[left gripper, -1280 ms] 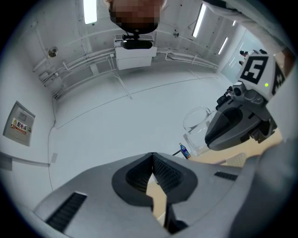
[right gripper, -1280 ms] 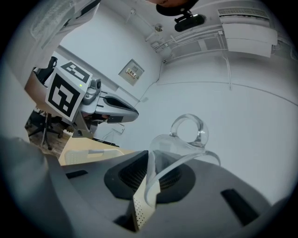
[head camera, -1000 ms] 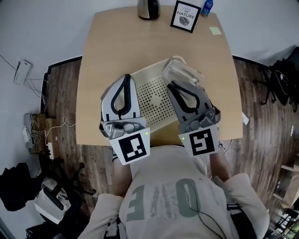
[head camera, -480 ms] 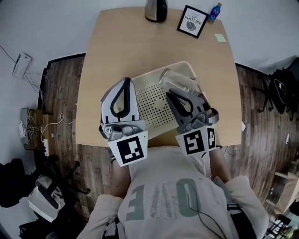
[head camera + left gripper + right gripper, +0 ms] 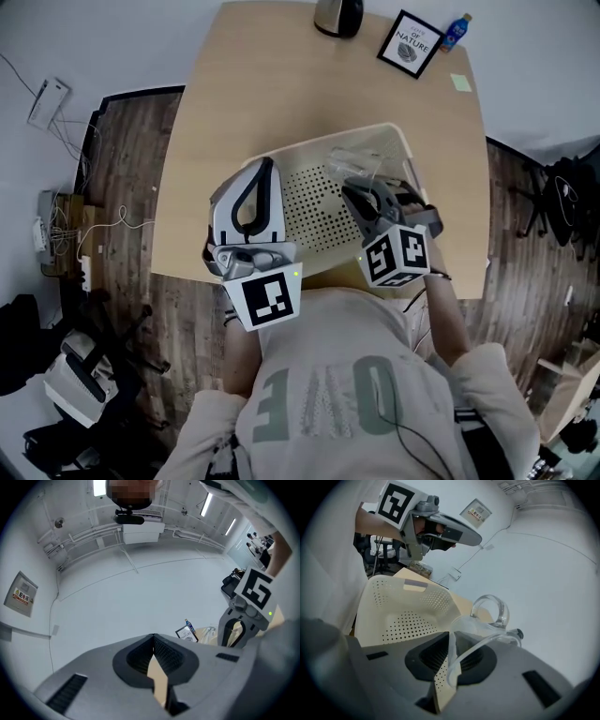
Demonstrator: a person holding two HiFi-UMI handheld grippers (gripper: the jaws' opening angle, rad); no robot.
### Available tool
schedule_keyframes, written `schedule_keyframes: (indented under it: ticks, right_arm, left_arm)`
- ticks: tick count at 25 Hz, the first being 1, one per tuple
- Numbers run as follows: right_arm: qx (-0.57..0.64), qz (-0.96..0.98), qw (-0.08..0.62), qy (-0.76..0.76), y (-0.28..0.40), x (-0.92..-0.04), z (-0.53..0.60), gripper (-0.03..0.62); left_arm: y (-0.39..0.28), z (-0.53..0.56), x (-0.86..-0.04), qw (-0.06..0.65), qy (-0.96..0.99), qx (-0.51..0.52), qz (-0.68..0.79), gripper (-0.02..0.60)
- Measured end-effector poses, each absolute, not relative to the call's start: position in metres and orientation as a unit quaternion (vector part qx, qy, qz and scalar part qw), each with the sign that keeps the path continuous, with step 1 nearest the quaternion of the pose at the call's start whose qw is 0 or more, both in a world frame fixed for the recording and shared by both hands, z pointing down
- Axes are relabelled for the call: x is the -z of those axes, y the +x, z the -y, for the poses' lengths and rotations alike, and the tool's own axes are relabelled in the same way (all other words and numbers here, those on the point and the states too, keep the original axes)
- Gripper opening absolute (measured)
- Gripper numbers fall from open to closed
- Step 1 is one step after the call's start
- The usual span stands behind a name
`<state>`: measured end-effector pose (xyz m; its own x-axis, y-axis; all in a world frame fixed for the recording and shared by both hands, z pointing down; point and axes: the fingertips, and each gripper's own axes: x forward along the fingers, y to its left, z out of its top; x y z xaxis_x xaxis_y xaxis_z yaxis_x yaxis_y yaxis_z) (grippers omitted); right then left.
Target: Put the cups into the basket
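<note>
In the head view, my right tongs [image 5: 354, 190] gripped a clear glass cup [image 5: 367, 165] inside the outline of the cream perforated basket [image 5: 314, 202]. The basket sat at centre frame on the surface [image 5: 272, 84], with my left tongs [image 5: 264, 169] at its left edge.

In the left gripper view, those tongs were clenched on nothing.

In the right gripper view, my tongs pinched the cup's thin wall, and its ring handle showed at centre right. I judged the cup light, rigid, slick and breakable, so the wall seemed the sound place to hold it.

The basket [image 5: 311, 202] is set on the table [image 5: 281, 84], below the right gripper [image 5: 356, 192]. The cup [image 5: 476, 629] is located at its tips, over the basket. The left gripper [image 5: 263, 167] is positioned to its left. A kettle [image 5: 338, 14], frame [image 5: 411, 44] and bottle [image 5: 457, 28] are placed well ahead.
</note>
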<state>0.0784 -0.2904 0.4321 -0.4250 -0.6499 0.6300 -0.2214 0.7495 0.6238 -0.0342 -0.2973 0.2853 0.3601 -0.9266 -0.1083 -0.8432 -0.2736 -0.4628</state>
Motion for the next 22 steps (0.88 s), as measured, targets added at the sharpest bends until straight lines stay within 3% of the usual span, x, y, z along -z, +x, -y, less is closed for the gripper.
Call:
schedule_keyframes:
  ticks: [5, 22]
  right_arm:
    - [0.206, 0.795, 0.532, 0.206, 0.079, -0.471, 0.290, 0.037]
    - [0.114, 0.735, 0.668, 0.014, 0.088, -0.561, 0.265, 0.037]
  left_arm:
    - [-0.046, 0.308, -0.294, 0.215, -0.790, 0.100, -0.566, 0.008]
    - [-0.047, 0.328, -0.312, 0.191, -0.796, 0.078, -0.569, 0.008]
